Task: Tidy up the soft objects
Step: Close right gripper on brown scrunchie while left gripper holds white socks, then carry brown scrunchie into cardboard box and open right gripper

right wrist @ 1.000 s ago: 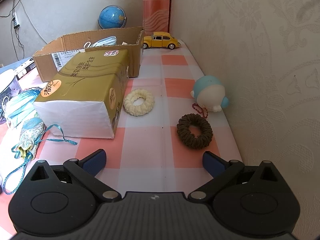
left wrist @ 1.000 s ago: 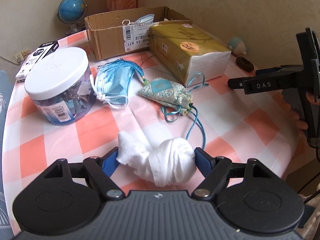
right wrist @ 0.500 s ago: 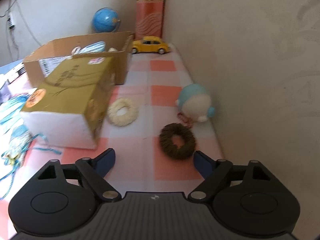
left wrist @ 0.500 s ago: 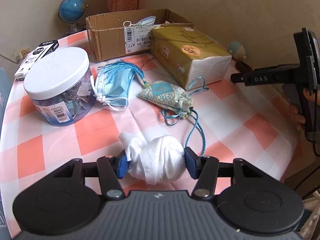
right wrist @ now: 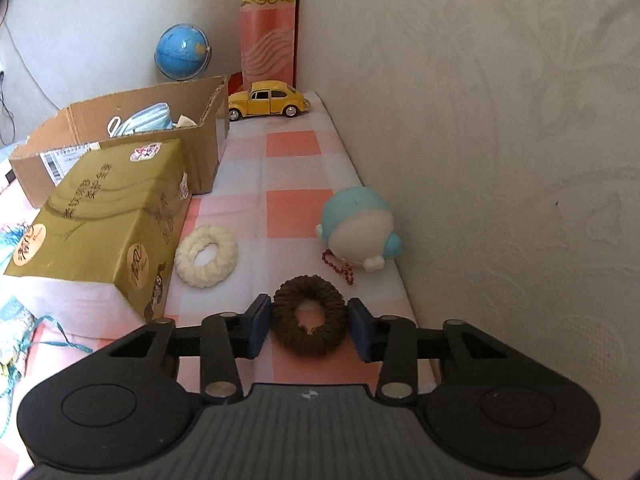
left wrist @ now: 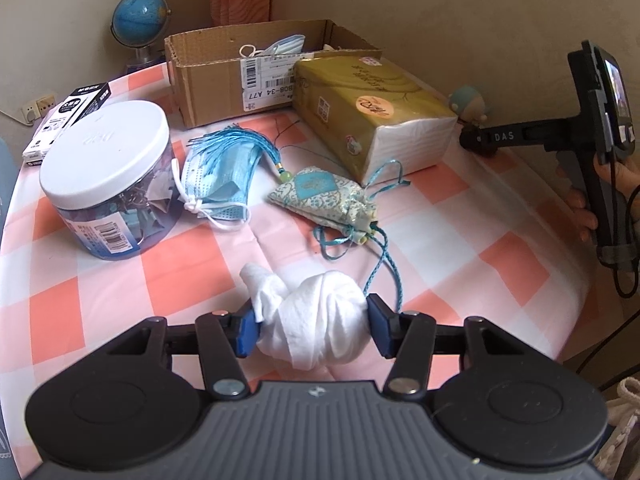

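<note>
2 grips carry risk. The left gripper [left wrist: 310, 325] pinches the white knotted cloth [left wrist: 310, 322], in front of the cardboard box [left wrist: 224, 76]; it could slip. Right of the box, the right gripper [right wrist: 308, 326] is closing around the brown scrunchie [right wrist: 309, 320], which may squirt free.
</note>
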Demonstrator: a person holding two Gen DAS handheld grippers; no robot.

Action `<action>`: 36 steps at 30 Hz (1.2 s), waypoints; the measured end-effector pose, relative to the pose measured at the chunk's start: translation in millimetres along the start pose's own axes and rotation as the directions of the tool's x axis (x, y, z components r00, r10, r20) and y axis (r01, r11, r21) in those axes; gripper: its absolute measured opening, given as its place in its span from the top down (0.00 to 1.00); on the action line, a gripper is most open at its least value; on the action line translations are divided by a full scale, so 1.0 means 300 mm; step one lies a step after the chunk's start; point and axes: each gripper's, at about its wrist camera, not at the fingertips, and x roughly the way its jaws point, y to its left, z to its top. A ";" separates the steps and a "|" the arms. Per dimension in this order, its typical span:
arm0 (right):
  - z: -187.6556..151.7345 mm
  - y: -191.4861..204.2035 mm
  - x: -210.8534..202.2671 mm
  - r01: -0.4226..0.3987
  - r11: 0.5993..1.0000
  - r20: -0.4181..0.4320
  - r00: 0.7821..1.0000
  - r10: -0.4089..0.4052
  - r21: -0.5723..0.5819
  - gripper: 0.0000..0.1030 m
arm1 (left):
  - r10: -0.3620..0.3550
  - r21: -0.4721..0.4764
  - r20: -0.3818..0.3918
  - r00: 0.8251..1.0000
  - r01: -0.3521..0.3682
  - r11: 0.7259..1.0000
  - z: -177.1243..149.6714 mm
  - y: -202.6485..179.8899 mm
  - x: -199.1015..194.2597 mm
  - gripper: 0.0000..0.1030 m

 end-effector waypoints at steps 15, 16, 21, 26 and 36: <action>0.034 0.041 -0.204 -0.075 0.997 0.055 0.996 0.076 -0.032 0.59 | 0.019 0.015 0.041 0.999 -0.020 1.000 0.002 -0.017 -0.106 0.49; 0.041 0.047 -0.221 -0.085 0.996 0.062 0.994 0.087 -0.039 0.59 | 0.021 0.019 0.046 0.999 -0.022 1.000 0.001 -0.018 -0.115 0.49; 0.082 0.092 -0.298 -0.139 0.986 0.096 0.984 0.148 -0.093 0.59 | 0.028 0.017 0.058 0.998 -0.029 0.999 0.000 -0.015 -0.152 0.49; 0.151 0.143 -0.307 -0.185 0.972 0.103 0.974 0.201 -0.147 0.59 | 0.030 0.008 0.082 0.996 -0.030 1.000 -0.013 -0.010 -0.182 0.49; 0.357 0.286 -0.229 -0.250 0.933 0.109 0.952 0.286 -0.259 0.59 | 0.054 -0.073 0.077 0.996 -0.049 0.996 -0.043 0.042 -0.180 0.49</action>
